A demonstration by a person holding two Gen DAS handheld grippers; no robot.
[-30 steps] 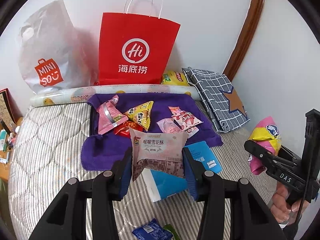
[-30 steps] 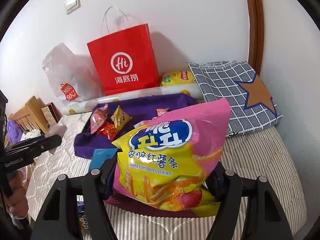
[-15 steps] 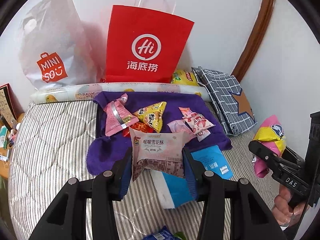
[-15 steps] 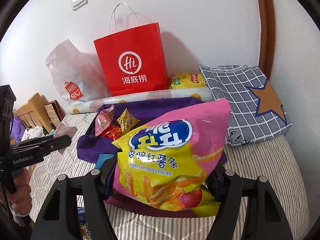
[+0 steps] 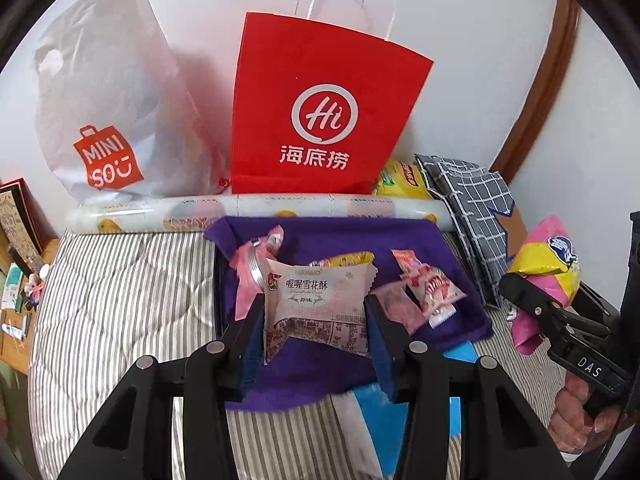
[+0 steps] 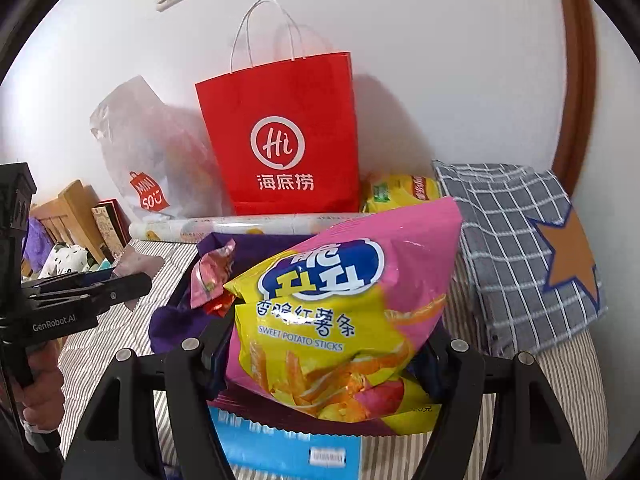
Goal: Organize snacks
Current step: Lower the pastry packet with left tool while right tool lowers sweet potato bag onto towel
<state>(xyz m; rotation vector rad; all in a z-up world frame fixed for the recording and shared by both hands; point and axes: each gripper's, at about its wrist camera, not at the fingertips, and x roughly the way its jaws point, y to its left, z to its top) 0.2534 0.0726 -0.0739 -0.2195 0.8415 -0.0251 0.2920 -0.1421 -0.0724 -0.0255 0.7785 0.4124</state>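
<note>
My left gripper (image 5: 316, 320) is shut on a pale pink snowflake-crisp packet (image 5: 316, 300) and holds it above the purple cloth (image 5: 352, 236). My right gripper (image 6: 328, 360) is shut on a pink and yellow sweet potato sticks bag (image 6: 340, 320), also seen at the right edge of the left wrist view (image 5: 548, 260). Several small snack packets lie on the cloth: a pink one (image 5: 250, 264), a yellow one (image 5: 348, 259) partly hidden, and red-and-white ones (image 5: 430, 286). A red paper bag (image 5: 320, 120) stands against the wall behind the cloth.
A white Miniso plastic bag (image 5: 108, 120) stands left of the red bag. A patterned roll (image 5: 256, 214) lies along the wall. A yellow chip bag (image 6: 400, 194) and folded checked fabric (image 6: 520, 240) sit at the right. A blue box (image 6: 288, 448) lies on the striped mattress (image 5: 120, 300).
Both grippers have moved forward toward the red bag with their packets held. The left one now holds its packet over the purple cloth, covering the yellow packet.
</note>
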